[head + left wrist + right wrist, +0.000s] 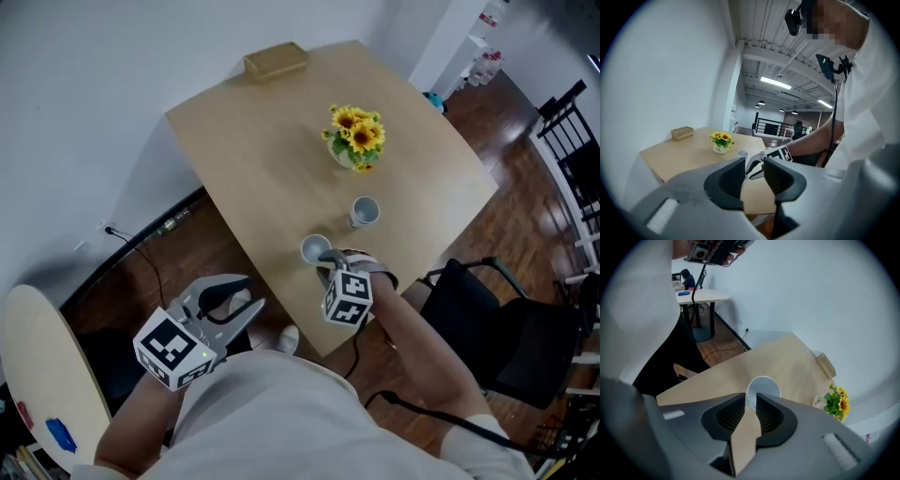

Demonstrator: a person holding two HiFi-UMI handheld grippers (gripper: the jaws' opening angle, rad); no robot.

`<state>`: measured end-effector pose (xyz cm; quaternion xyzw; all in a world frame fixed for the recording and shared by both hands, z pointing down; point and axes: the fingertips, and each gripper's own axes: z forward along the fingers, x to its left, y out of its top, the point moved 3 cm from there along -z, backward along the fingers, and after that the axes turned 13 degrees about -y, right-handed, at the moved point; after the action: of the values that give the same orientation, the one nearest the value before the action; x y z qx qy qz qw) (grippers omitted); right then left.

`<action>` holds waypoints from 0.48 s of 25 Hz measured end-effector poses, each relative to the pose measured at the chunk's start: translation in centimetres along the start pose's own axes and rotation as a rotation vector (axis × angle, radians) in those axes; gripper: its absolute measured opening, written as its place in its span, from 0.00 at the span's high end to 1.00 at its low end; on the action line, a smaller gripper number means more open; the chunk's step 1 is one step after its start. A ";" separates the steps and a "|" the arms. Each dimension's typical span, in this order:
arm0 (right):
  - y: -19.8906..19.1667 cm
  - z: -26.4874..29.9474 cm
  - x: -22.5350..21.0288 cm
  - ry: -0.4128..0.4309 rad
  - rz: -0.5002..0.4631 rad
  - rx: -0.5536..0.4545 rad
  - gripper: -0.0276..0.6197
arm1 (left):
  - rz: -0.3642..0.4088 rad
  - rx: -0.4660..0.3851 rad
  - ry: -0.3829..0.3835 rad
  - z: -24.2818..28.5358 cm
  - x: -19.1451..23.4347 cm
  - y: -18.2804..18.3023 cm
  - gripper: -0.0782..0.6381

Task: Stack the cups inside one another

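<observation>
While left tongs (242,298) are idling open, right tongs (328,264), slightly parted, are seemingly lining up on the near cup (314,248).

near cup (316,249) wht; far cup (365,211) wht; table (272,159) tan; flowers (355,131) ylw

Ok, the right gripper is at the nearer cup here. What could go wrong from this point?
1. The right gripper has its jaws only narrowly apart, just short of the near cup. They may strike the rim and tip the cup rather than straddle its wall.
2. That cup stands toward the near corner of the table, so a shove could send it off.
</observation>
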<state>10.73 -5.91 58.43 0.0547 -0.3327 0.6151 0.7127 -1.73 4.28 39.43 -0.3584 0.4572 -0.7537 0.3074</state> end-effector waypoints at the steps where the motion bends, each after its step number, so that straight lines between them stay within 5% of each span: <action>1: 0.0 0.6 0.2 0.011 -0.020 0.010 0.84 | -0.003 0.000 0.004 -0.3 0.1 -0.2 0.70; 12: 0.6 1.5 0.9 0.072 -0.083 0.062 0.92 | -0.014 -0.011 0.012 -3.0 2.6 0.0 0.70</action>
<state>9.55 -5.73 59.88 0.0682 -0.2851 0.5964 0.7472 -5.58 3.61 39.11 -0.3588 0.4606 -0.7555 0.2972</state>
